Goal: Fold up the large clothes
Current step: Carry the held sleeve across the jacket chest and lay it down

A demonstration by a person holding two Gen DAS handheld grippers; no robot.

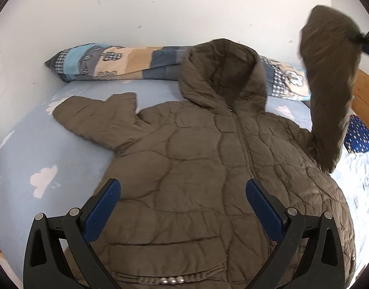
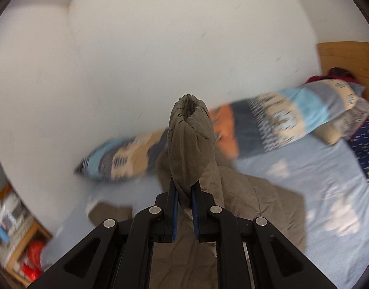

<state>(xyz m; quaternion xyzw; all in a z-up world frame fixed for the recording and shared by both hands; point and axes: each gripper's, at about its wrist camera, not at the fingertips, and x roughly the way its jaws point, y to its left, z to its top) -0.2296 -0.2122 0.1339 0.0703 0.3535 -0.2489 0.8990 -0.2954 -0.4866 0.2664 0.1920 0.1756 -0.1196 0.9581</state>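
Left wrist: quilted olive jacket (image 1: 196,168) flat, sleeve (image 1: 329,84) pinched in right jaws, left jaws wide, empty.

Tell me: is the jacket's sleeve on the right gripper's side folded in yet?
Not yet. That sleeve hangs lifted above the jacket, its cuff pinched in the right gripper. The other sleeve lies spread on the bed.

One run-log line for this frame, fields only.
jacket: flat on bed, zipped | right claw: shut on sleeve, lifted | left claw: open above jacket | other sleeve: spread out
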